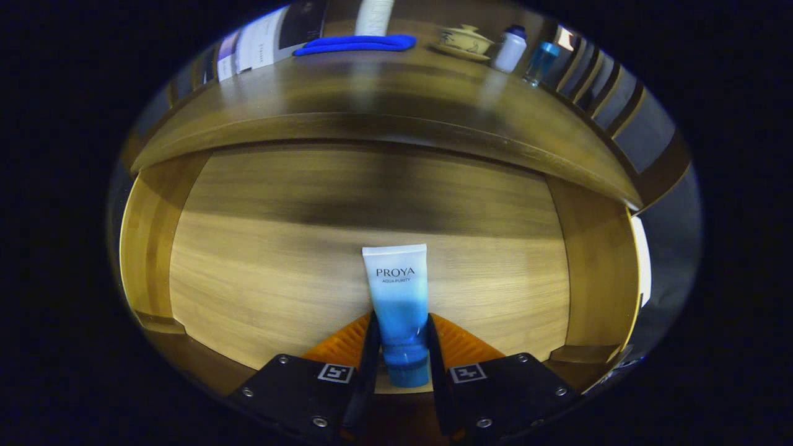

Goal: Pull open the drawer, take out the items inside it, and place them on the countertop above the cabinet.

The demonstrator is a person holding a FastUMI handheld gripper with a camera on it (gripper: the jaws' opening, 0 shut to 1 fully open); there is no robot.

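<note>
The drawer (260, 272) stands pulled open beneath the countertop (372, 93), its wooden floor bare but for one tube (396, 297). My gripper (401, 347) appears clenched on the tube's capped end, both fingers against its sides; the removal step is under way. Next I must lift clear of the drawer front and carry up to the countertop.

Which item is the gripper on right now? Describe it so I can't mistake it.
Look in the open wooden drawer below the countertop. A tube lies on its floor, pinched between the gripper fingers: white fading to blue, the drawer's sole item.
</note>
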